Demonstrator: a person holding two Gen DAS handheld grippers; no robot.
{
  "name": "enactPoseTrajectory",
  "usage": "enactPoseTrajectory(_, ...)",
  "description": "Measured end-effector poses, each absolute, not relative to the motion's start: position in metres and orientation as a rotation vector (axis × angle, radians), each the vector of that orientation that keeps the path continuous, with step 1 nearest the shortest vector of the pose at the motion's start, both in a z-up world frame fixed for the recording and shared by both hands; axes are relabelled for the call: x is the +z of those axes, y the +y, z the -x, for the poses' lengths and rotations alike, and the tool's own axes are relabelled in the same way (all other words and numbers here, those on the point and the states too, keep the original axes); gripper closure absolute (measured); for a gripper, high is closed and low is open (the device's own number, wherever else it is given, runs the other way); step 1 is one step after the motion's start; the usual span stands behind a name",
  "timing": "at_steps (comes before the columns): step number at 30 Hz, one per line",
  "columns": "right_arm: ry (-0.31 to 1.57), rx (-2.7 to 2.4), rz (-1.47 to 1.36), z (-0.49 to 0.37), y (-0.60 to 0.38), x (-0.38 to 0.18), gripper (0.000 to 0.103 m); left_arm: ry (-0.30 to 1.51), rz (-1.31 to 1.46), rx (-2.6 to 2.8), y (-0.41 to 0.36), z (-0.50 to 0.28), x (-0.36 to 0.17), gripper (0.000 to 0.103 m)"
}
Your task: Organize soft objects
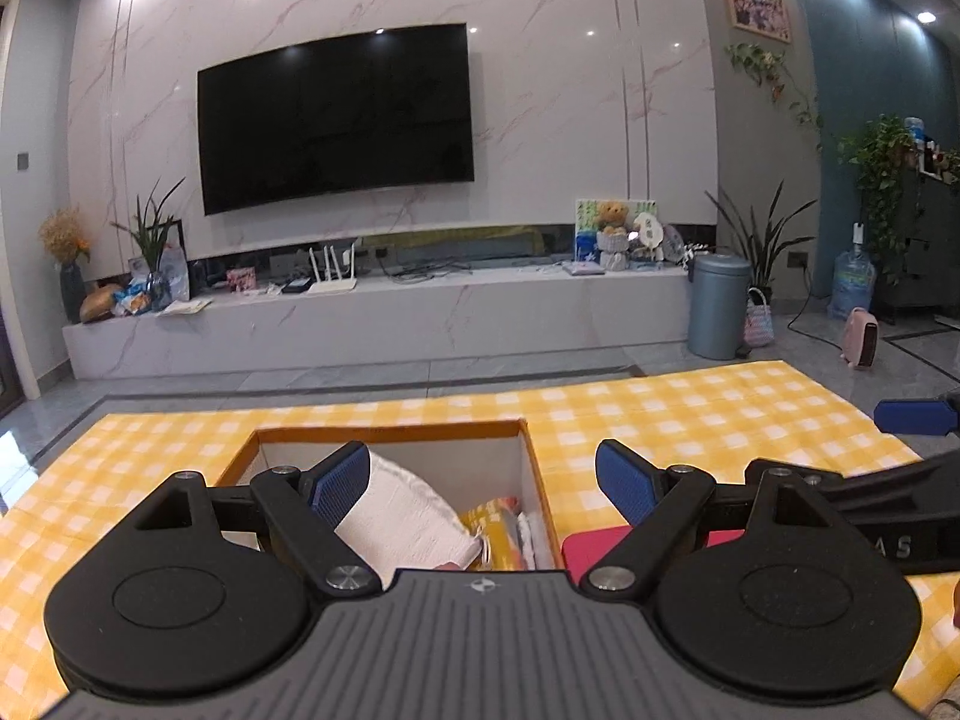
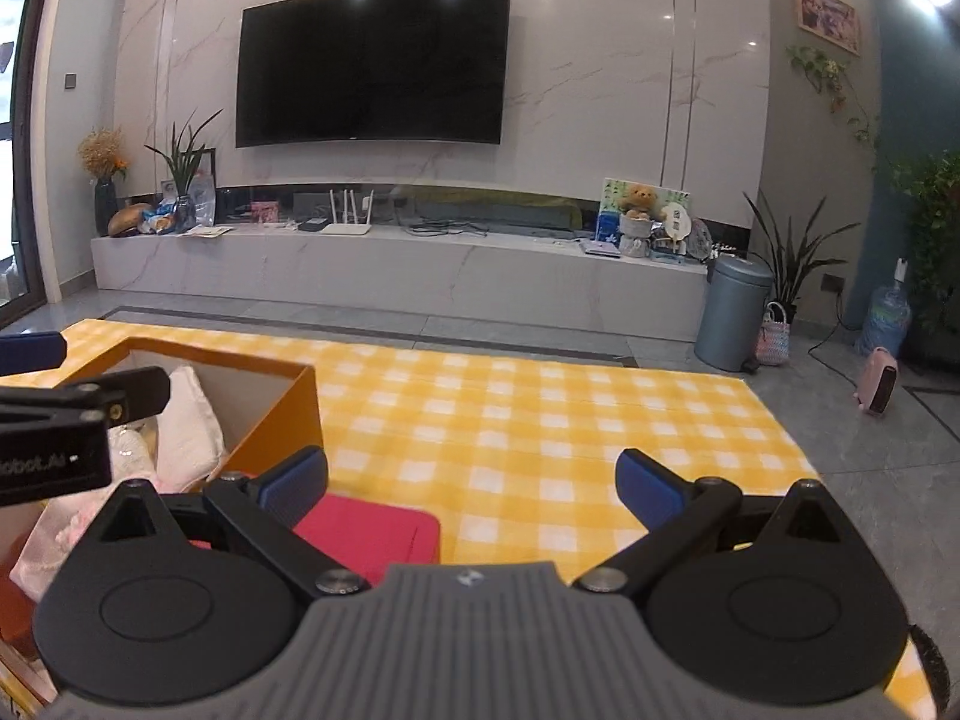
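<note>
An open orange box [image 1: 537, 480] with white inner walls sits on the yellow checked tablecloth [image 1: 690, 414]. Inside it lie a white textured cloth [image 1: 408, 516] and yellow and white soft items [image 1: 501, 531]. My left gripper [image 1: 483, 480] is open above the box, its left pad touching the white cloth. A red soft item [image 2: 366, 531] lies on the cloth just right of the box [image 2: 282, 420]. My right gripper [image 2: 471, 483] is open, its left finger over the red item. In the right wrist view the box holds a white cloth [image 2: 189, 420] and pink fabric [image 2: 54, 534].
The table edge ends at a grey tiled floor. Beyond stand a marble TV bench [image 2: 390, 264] with a router and clutter, a wall TV [image 2: 372, 60], a grey bin [image 2: 735, 312], plants, a water bottle [image 2: 888, 312] and a small pink heater [image 2: 879, 381].
</note>
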State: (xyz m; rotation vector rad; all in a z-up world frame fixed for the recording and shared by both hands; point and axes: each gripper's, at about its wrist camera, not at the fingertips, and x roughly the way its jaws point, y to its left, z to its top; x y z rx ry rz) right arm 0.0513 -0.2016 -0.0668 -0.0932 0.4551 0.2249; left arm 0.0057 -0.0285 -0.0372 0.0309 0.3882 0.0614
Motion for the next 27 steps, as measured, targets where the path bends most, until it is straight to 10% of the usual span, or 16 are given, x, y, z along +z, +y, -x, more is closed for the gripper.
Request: enactPoseTrajectory(27, 0.509, 0.294, 0.113, -0.047, -0.177, -0.081, 0.003, 0.427, -0.033, 0.105, -0.026, -0.001, -0.043, 0.004)
